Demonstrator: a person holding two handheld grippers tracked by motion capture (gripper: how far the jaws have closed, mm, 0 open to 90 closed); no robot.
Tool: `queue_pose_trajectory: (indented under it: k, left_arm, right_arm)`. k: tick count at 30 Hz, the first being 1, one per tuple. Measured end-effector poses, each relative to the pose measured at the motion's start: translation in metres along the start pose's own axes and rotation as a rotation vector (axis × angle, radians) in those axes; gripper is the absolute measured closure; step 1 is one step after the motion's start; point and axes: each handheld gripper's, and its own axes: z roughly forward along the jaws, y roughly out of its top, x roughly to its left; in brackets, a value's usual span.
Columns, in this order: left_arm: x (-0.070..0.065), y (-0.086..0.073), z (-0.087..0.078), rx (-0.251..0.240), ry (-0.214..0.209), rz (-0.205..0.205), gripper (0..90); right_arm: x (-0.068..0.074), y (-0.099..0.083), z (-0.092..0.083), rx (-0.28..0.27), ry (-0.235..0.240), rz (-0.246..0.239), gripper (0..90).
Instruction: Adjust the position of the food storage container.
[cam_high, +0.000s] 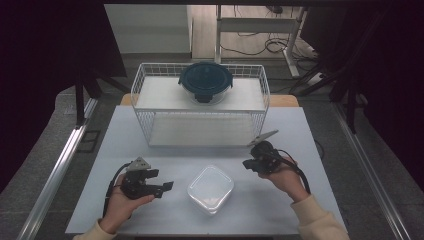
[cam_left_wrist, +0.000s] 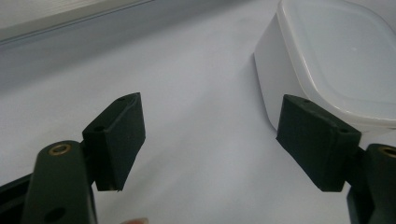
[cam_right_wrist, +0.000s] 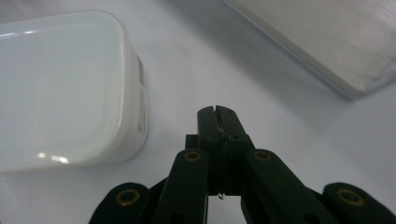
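Black-jawed hand-held grippers flank a white plastic container on the pale surface.

The left hand-held gripper (cam_high: 167, 186) stands with its jaws wide apart and nothing between them, its tips just beside the white container (cam_high: 210, 189), whose near wall sits close to one pad (cam_left_wrist: 317, 140). The right hand-held gripper (cam_high: 246, 163) has its jaws pressed together on nothing, up and to the right of the container and apart from it. Beyond them a wire basket (cam_high: 145, 122) holds a dark-lidded round container (cam_high: 205, 81).

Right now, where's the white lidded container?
In the high view the white container sits on the table's near centre, between the left gripper and right gripper, in front of the wire basket.
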Motion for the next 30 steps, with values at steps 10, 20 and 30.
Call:
queue_pose_trajectory:
  k: [10,20,30]
  left_arm:
    - [-0.001,0.002,0.005,0.027,-0.006,0.022,37.8]
    - [-0.004,0.007,0.01,0.094,0.01,0.099,81.7]
    - [-0.015,0.018,0.029,0.17,-0.023,0.161,89.9]
  right_arm:
    - [0.006,-0.056,-0.029,-0.137,-0.007,0.094,37.2]
    - [0.012,-0.084,-0.033,-0.152,-0.005,0.137,30.5]
    - [0.015,-0.085,-0.034,-0.153,0.005,0.14,29.4]
